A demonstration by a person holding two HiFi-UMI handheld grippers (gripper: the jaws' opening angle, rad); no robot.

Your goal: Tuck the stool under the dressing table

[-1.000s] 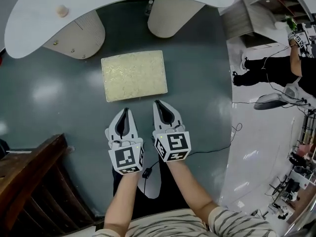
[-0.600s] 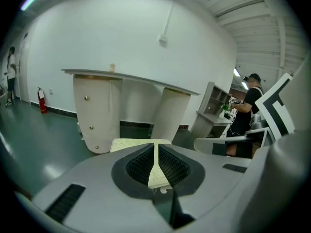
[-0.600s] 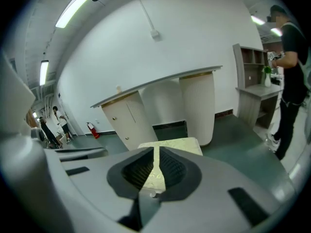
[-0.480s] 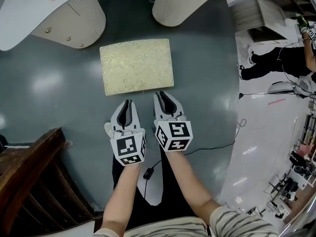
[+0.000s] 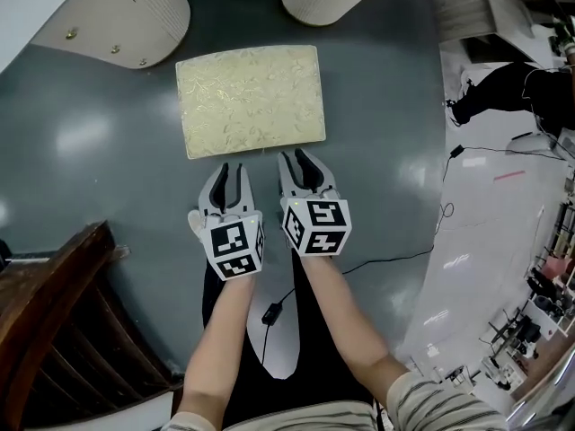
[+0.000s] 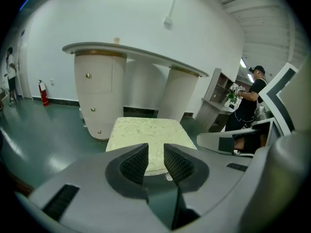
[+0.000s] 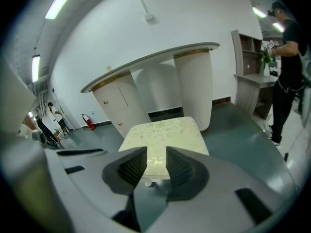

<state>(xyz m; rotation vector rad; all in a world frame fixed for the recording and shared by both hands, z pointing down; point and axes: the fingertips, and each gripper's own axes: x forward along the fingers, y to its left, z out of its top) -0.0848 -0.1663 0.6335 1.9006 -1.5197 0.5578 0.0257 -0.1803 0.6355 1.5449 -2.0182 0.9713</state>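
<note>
We are holding both tongs side by side at the near long edge of the stool (image 5: 250, 100), which serves as the reference for all positions below. The stool is a low rectangular seat with a cream, patterned cushion top, and it is standing on the grey-green floor (image 5: 90, 151). The dressing table (image 5: 108, 16) is lying just beyond the stool's far edge. Its two rounded pedestals are flanking the stool's far corners, and the stool is sitting in front of the gap between them, not yet under the table top. The left gripper (image 5: 231, 176) is pointing at the stool's near edge, a little left of the middle. Its jaws have just been opening and are standing partly apart. The ribbed pads are gripping nothing, and only the stool's edge is showing through the gap beyond them. The right gripper (image 5: 299, 162) is pointing at the same edge, right of the middle. Its jaws have likewise just been opening to a partial gap, with nothing between the pads. We cannot tell whether either set of fingertips is touching the cushion. A dark wooden piece of furniture (image 5: 54, 312) is standing well apart from the stool's near left corner. A person in black (image 5: 503, 88) is standing well apart off the stool's right side.
</note>
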